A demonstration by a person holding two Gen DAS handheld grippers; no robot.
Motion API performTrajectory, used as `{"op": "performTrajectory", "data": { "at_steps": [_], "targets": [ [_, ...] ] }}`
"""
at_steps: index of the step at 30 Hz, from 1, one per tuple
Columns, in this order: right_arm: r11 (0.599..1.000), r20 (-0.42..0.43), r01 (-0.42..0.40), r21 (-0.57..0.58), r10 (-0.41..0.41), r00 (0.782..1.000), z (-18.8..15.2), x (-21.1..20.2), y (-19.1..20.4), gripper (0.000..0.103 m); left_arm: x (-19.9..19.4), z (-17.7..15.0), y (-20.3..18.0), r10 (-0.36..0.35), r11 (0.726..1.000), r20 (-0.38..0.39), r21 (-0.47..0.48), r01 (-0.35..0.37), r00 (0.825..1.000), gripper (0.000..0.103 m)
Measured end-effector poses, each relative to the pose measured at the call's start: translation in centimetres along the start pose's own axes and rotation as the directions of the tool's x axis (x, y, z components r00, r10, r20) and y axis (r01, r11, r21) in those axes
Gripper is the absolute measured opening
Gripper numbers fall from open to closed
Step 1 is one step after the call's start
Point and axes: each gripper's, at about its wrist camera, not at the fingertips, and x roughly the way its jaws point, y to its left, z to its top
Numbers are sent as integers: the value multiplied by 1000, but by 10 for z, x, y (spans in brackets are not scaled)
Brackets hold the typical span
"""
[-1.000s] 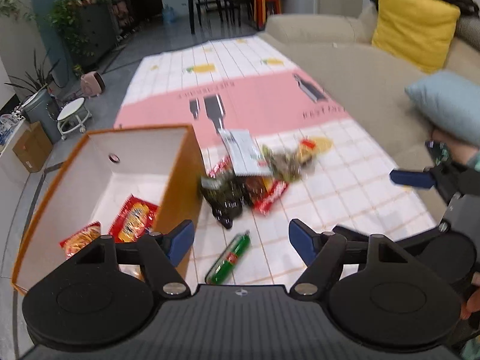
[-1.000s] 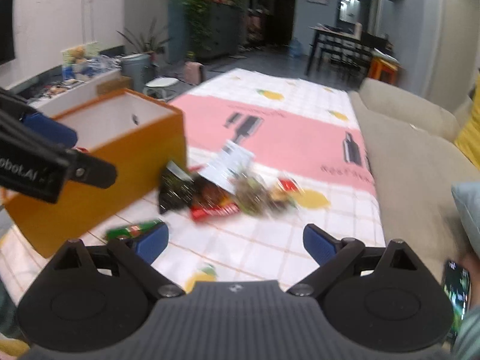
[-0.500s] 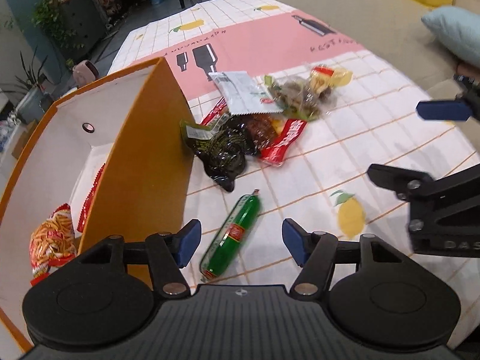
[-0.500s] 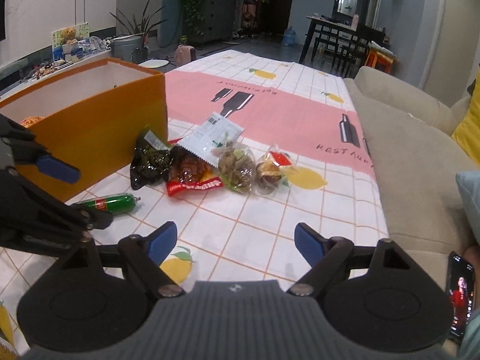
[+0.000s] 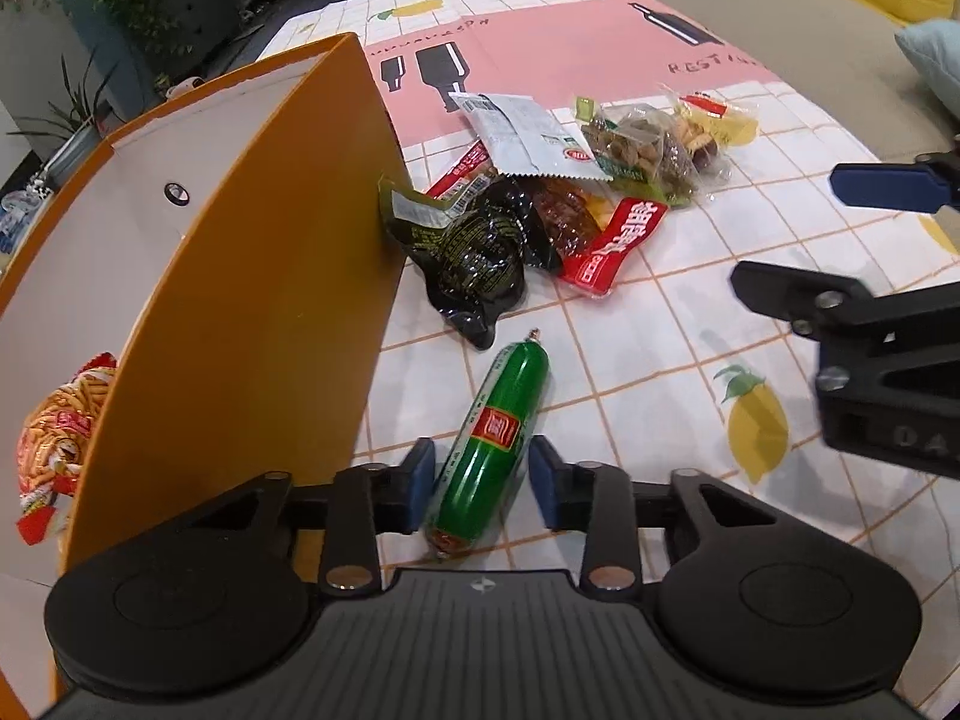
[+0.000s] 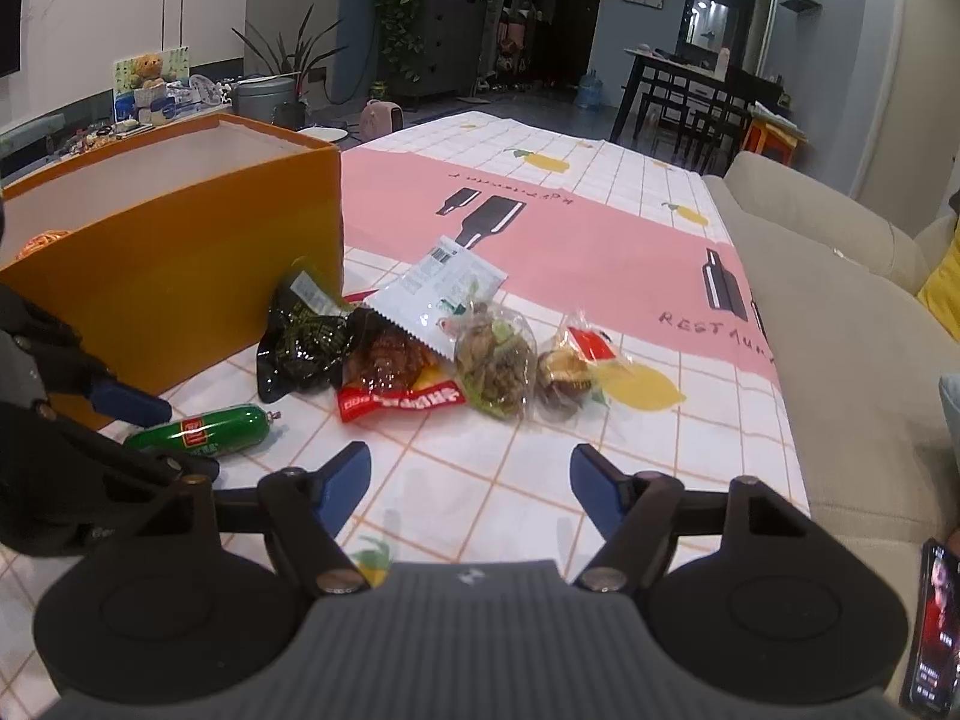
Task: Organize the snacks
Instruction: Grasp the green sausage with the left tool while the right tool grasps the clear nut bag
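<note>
Living room, tabletop under a grid cloth with lemons and a pink band; sofa along its right edge.

Left gripper: jaws narrowed around the green sausage, one blue pad on each side of its near end. Left pad looks at or almost at the casing, small gap at the right pad, so not clamped. Sausage lies flat on the cloth, far end pointing away and slightly right.

Left of the left jaws: orange box, open top, white inside, its wall just beside the left finger. Red-orange snack bag lies inside it.

Ahead of the left jaws, past the sausage tip: snack pile. Black packet against the box corner, red packet touching it on the right, white sachet on top behind, clear bag of brown snacks and a clear bag with a red label further right.

Right gripper: jaws wide apart, nothing between them, above bare cloth. Pile sits ahead of them, sausage ahead-left, well apart from both fingers.
</note>
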Motion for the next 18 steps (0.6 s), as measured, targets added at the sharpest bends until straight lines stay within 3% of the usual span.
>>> {"op": "performTrajectory", "data": {
  "at_steps": [6,18],
  "targets": [
    [999,9,28,-22,-28,1000,9,15,2,70,3,7,2,-53,997,1,-55,52,999,26],
    [994,49,70,-85,-66,997,40,64,4,70,5,17,6,-90,991,-34,-102,86,995,28]
  ]
}}
